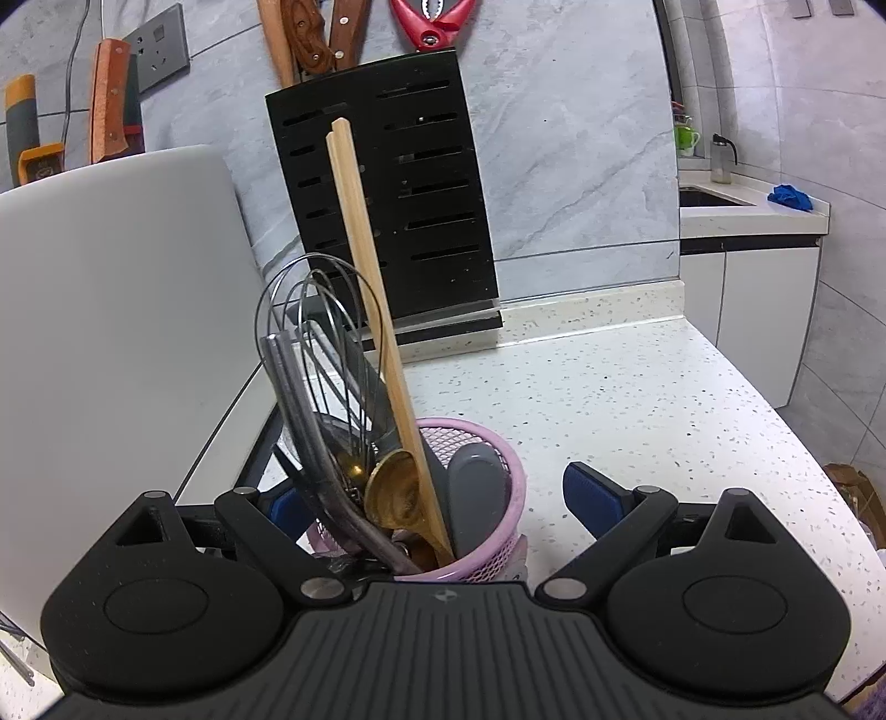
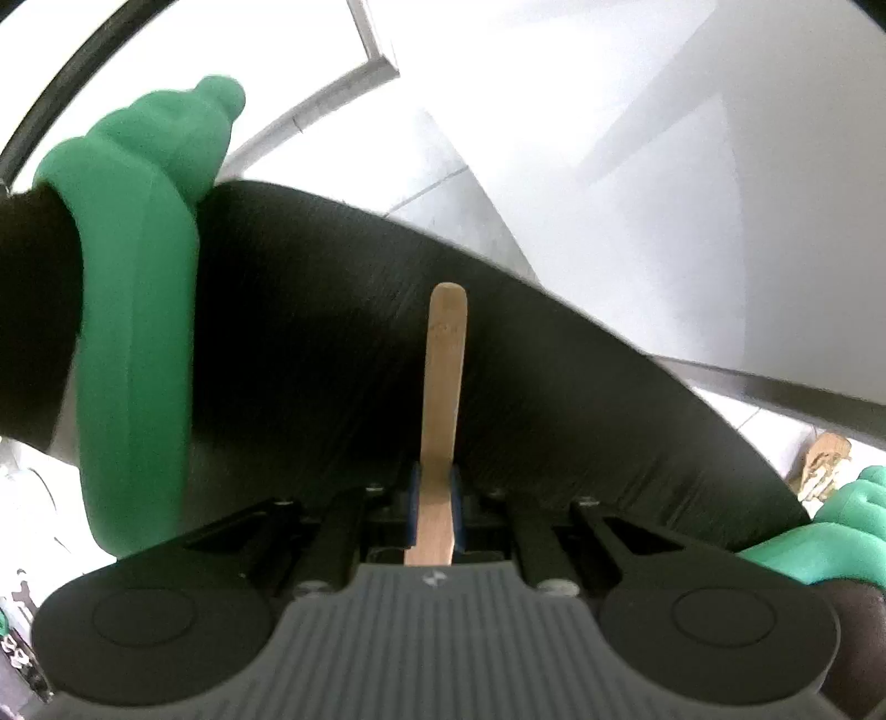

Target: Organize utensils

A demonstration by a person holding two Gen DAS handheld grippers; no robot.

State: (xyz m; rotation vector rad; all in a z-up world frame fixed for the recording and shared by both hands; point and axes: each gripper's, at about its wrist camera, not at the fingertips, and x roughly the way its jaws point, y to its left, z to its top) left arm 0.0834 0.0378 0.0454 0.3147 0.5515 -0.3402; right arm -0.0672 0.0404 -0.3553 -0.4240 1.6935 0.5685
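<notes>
In the left wrist view a pink mesh utensil holder (image 1: 498, 559) stands on the counter between the fingers of my left gripper (image 1: 443, 501). That gripper is open, and its right pad (image 1: 595, 498) stands apart from the holder. The holder contains a wire whisk (image 1: 310, 343), a pair of wooden chopsticks (image 1: 360, 238), a brass spoon (image 1: 393, 493) and a grey spatula (image 1: 476, 498). In the right wrist view my right gripper (image 2: 434, 498) points steeply down. It is shut on a flat wooden utensil handle (image 2: 443, 376), which sticks out over a black pan (image 2: 304, 332).
A black knife block (image 1: 437, 221) stands behind the holder, with a white cutting board (image 1: 111, 332) at the left. Knives and red scissors (image 1: 432, 22) sit above the block. The speckled counter (image 1: 637, 415) stretches right toward a sink (image 1: 709, 196). Green silicone grips (image 2: 138, 332) cover the pan's handles.
</notes>
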